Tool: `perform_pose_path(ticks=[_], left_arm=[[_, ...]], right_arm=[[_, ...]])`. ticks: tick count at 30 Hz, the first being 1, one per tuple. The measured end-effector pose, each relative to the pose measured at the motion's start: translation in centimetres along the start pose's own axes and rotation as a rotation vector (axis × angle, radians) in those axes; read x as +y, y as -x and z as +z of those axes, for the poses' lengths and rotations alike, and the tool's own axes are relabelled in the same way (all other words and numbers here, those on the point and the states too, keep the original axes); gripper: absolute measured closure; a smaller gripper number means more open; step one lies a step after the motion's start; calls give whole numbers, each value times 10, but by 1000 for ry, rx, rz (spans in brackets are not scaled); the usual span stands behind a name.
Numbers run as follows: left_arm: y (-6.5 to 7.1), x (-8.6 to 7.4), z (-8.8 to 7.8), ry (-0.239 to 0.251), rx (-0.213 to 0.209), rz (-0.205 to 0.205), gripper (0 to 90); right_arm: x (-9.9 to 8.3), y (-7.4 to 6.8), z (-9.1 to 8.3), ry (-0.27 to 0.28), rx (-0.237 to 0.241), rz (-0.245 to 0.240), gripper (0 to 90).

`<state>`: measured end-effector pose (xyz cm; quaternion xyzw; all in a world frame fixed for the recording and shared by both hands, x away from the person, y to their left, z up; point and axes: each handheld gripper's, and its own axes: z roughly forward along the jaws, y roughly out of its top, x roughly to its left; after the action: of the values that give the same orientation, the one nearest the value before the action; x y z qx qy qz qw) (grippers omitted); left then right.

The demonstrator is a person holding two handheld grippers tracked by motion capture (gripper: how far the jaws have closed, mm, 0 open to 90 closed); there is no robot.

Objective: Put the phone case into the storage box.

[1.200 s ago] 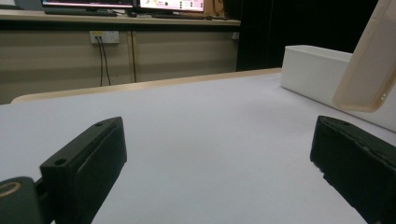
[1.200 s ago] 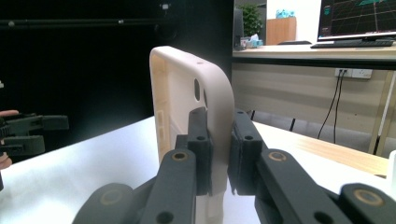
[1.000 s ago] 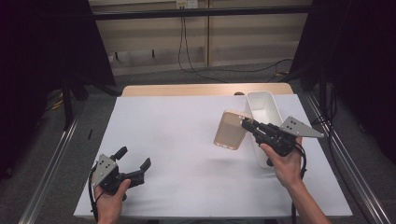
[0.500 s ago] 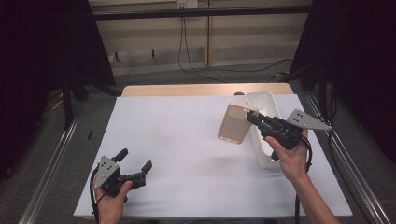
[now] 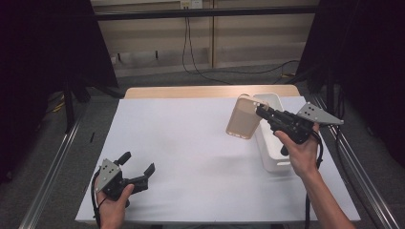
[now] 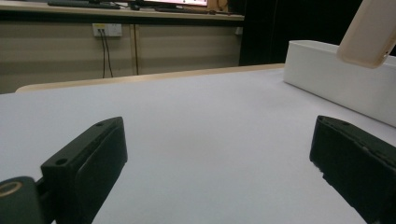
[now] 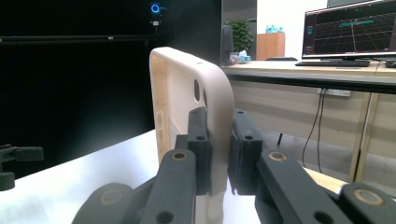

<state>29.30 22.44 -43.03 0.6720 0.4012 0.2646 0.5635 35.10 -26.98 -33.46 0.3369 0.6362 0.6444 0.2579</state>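
A beige phone case (image 5: 243, 123) was held aloft by the right gripper (image 5: 261, 112), its jaws pinched on one thin wall of the case, just beside a white bin (image 5: 272, 157) at the table's right edge. So narrow a grip, it was judged, could let the case twist or slip free if it were swung or knocked against the bin's rim. The left gripper (image 5: 138, 167) was kept low over the white table (image 5: 191, 157), jaws spread and empty, well apart from the case, with nothing between them.
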Motion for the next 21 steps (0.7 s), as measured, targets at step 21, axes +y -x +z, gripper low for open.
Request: perform_pose_path(ticks=[21], left_arm=[[-4,0,0,4,8,-21,45]], right_arm=[[33,28,-16,8,-45,-32,814]])
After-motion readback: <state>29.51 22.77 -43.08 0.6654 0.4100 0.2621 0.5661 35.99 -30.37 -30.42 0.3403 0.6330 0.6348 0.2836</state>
